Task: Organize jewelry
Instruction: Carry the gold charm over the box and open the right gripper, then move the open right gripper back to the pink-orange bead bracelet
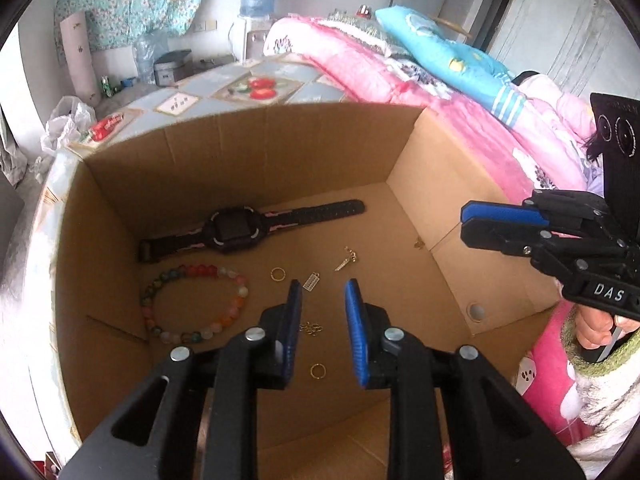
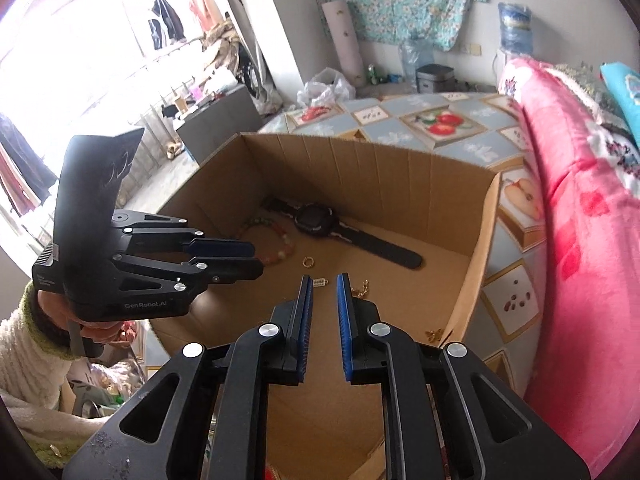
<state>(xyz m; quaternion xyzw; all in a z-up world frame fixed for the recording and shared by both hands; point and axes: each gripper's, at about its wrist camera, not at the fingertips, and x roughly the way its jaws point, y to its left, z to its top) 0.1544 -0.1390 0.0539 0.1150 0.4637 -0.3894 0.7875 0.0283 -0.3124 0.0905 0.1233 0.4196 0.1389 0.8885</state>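
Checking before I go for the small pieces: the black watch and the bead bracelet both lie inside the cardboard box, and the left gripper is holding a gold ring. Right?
Not quite. The watch and bead bracelet do lie inside the cardboard box, but the left gripper holds nothing. The left wrist view shows its jaws apart and empty, with one gold ring lying loose on the box floor below them.

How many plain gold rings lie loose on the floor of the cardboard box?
2. One ring lies just right of the bead bracelet; another ring lies nearer, between the left gripper fingers. Others may be hidden.
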